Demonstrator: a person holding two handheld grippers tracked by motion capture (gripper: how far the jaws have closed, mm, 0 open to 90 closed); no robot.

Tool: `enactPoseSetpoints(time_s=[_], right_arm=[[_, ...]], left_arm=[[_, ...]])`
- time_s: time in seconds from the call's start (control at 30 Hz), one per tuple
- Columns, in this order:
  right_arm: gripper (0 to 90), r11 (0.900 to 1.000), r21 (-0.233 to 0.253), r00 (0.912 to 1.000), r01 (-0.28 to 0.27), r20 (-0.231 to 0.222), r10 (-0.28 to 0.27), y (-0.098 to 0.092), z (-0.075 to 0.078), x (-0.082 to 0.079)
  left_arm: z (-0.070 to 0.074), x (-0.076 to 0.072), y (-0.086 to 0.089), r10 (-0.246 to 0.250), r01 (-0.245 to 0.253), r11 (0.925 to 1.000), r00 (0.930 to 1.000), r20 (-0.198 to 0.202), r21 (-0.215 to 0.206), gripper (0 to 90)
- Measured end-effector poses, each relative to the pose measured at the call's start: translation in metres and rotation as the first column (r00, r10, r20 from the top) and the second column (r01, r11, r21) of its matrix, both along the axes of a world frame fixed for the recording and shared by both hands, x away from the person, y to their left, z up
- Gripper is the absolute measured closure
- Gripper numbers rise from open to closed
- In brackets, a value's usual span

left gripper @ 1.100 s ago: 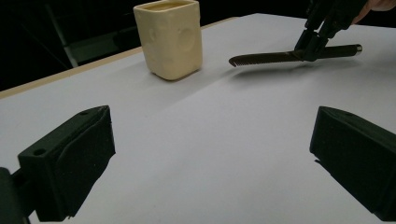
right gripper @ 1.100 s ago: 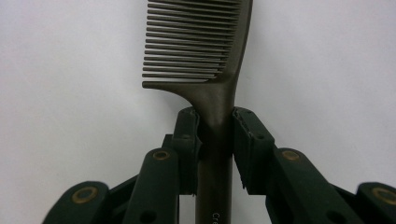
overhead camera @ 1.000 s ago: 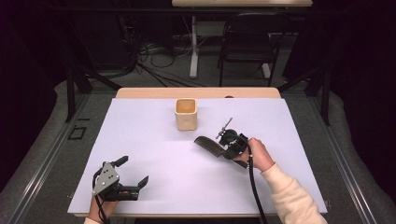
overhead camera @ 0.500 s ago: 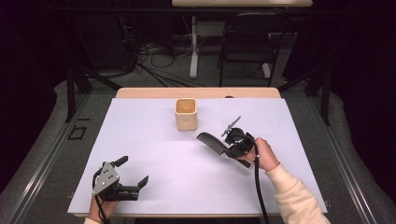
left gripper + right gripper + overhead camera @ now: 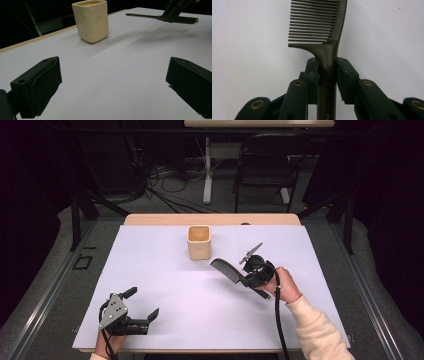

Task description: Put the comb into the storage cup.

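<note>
Right hand-held gripper point(image 5: 246, 279) clamps comb point(image 5: 223, 269) beside cup point(image 5: 199, 241); left hand-held gripper point(image 5: 141, 306) spread.

Left gripper point(image 5: 113, 85) jaws wide apart over white table point(image 5: 120, 70); cream cup point(image 5: 91, 20) ahead, comb point(image 5: 160, 17) right.

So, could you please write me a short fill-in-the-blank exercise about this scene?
1. The right gripper is shut on the handle of a dark ____.
2. The left gripper has its jaws ____ and holds nothing.
3. The cream cup stands ____ on the white table sheet.

Missing words: comb; open; upright
</note>
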State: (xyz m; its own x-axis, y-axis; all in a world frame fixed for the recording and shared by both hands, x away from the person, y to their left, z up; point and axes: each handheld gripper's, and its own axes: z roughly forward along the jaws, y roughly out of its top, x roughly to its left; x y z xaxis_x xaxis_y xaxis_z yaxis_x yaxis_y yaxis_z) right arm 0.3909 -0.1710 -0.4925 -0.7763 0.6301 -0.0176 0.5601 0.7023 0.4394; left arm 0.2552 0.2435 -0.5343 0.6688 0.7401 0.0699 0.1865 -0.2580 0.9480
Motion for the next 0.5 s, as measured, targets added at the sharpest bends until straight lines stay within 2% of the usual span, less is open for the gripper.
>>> enactPoseSetpoints(time_s=[0.5], right_arm=[[71.6, 0.996, 0.086, 0.9990, 0.017, 0.039, -0.020, -0.0103, 0.0095, 0.0018]], left_arm=[[0.0000, 0.0003, 0.0002, 0.005, -0.005, 1.0000, 1.0000, 0.001, -0.001, 0.3]])
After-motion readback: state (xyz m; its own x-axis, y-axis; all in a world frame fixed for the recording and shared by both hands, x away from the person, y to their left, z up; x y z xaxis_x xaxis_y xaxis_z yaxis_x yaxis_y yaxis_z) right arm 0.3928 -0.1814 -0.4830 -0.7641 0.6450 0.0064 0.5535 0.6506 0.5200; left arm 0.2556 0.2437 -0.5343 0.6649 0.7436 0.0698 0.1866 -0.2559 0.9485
